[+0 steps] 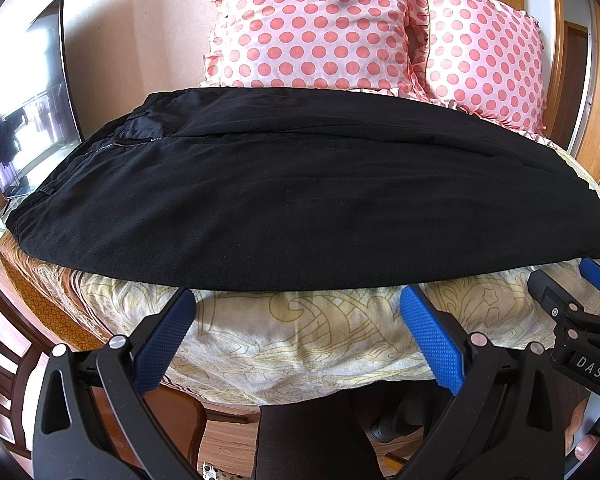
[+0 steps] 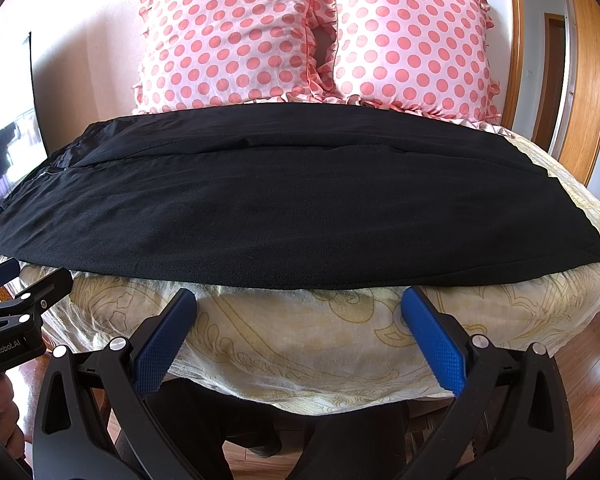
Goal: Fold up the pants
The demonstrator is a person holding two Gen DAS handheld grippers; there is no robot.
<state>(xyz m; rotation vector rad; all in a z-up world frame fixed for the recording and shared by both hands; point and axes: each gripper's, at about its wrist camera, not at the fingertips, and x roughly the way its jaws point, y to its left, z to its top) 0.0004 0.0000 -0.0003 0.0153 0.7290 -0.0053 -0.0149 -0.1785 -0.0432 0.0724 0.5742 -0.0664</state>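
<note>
Left gripper [image 1: 298, 304] hangs with jaws wide apart, nothing between them; right gripper [image 2: 300, 304] the same, spread and empty. Both sit just short of the pants [image 1: 300, 200], not touching. The black pants lie flat across the bedspread [image 1: 300, 344], the polka-dot pillows [image 1: 320, 24] just beyond them.

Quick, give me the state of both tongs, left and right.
Left tongs: open, holding nothing, just short of the black pants.
Right tongs: open, holding nothing, also at the pants' near edge.
</note>
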